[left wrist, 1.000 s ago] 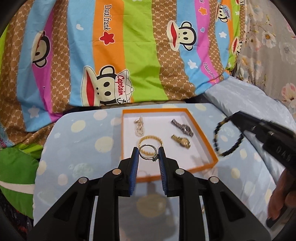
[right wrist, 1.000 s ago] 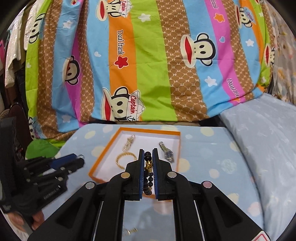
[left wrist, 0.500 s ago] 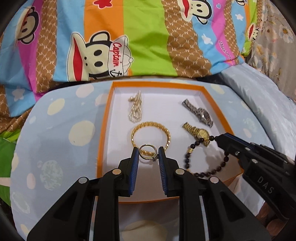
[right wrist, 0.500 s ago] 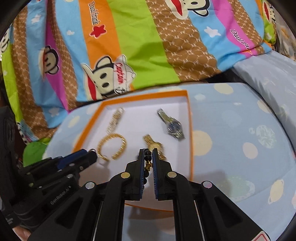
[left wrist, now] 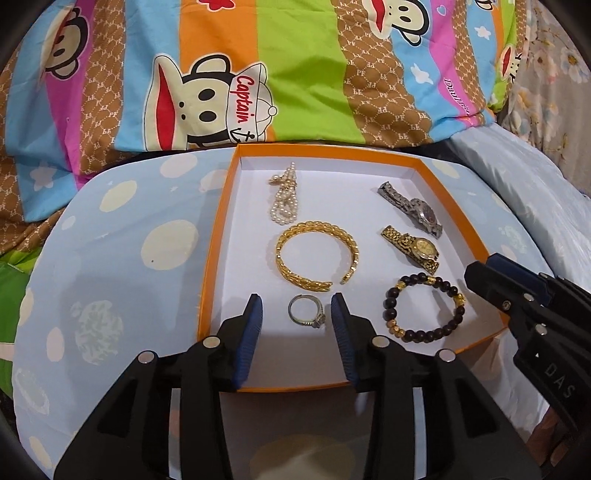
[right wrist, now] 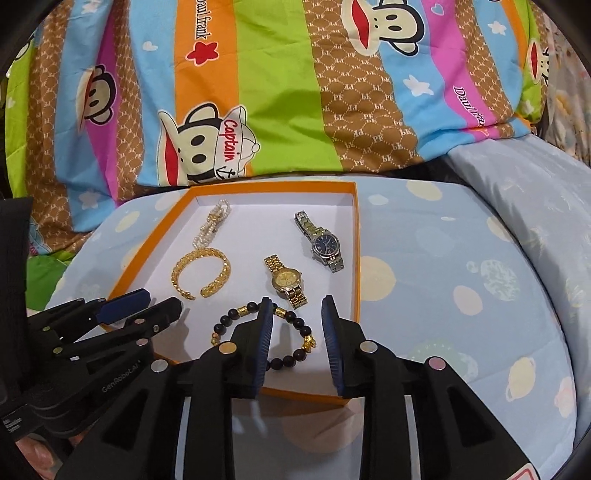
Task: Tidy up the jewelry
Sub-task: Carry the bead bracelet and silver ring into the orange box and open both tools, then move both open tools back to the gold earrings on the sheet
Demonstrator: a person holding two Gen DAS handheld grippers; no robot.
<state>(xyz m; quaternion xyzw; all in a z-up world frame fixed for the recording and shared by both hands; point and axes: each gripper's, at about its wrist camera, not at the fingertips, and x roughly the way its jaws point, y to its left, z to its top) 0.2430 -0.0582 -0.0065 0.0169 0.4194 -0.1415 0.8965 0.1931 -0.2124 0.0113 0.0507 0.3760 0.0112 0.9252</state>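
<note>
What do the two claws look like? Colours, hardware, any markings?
Both claws, left claw and right claw, are matte black plastic with ribbed blue pads and round silver studs. White lettering shows on their sides: "GenRobot.AI" on the left, "DAS" on the right. No cables visible.

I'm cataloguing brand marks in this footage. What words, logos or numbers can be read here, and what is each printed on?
"Captain": cap of the cartoon monkey on the striped blanket.
"Paul frank", in script: blanket's orange stripe.
"PF", repeated monogram: blanket's brown stripes.
"DAS": body of the right gripper.
"GenRobot.AI": body of the left gripper.
Silver watch and gold watch dials: too small to read.
</note>
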